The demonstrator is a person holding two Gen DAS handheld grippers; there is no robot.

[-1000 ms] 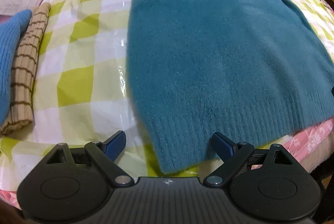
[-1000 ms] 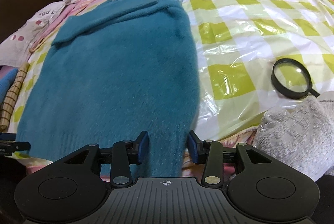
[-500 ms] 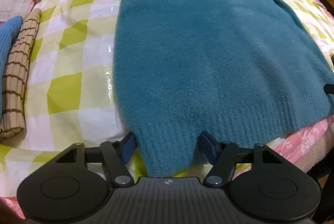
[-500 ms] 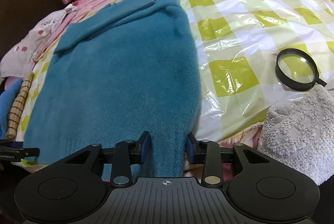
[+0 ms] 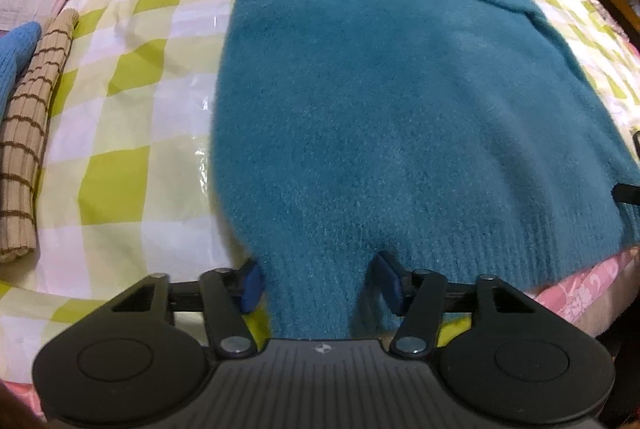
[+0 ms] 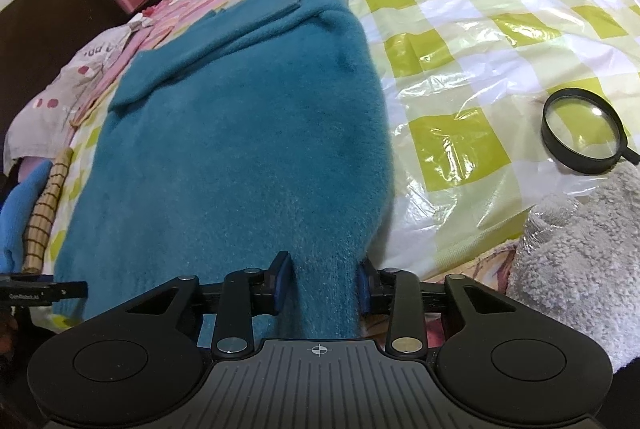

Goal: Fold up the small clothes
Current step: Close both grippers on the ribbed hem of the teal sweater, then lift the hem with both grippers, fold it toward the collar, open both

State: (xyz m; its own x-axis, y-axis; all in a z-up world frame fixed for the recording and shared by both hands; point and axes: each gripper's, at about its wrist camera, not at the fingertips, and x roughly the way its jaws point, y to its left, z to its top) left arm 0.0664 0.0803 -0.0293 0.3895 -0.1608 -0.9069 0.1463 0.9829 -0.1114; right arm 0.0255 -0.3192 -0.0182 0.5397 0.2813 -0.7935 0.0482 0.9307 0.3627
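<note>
Left wrist view: the teal sweater (image 5: 380,101) is laid flat on the bed, on a green-and-white checked plastic sheet (image 5: 120,133), with its sleeves folded across the chest at the far end and its ribbed hem hanging over the near edge of the bed. One corner of the hem is bunched between the jaws of the left gripper (image 5: 318,287); the jaws have just been closing, and both blue pads now appear to press on the knit. In the right wrist view the opposite hem corner is gathered in the right gripper (image 6: 322,281), whose jaws have likewise just been closing to a narrow gap, pads against the fabric.

Step in hand, as judged: the grasp of both hem corners, ahead of the fold of the lower half towards the collar. The fold itself is not yet begun.

The next move is judged to call for both corners to be raised together and carried level, so that the hem lands square on the folded sleeves. Fluffy knit may slip from a shallow pinch.

Outward: a striped beige garment (image 5: 28,133) lies rolled to the left, a magnifying glass (image 6: 582,131) and a grey fleecy cloth (image 6: 576,269) to the right, apart from the sweater.
</note>
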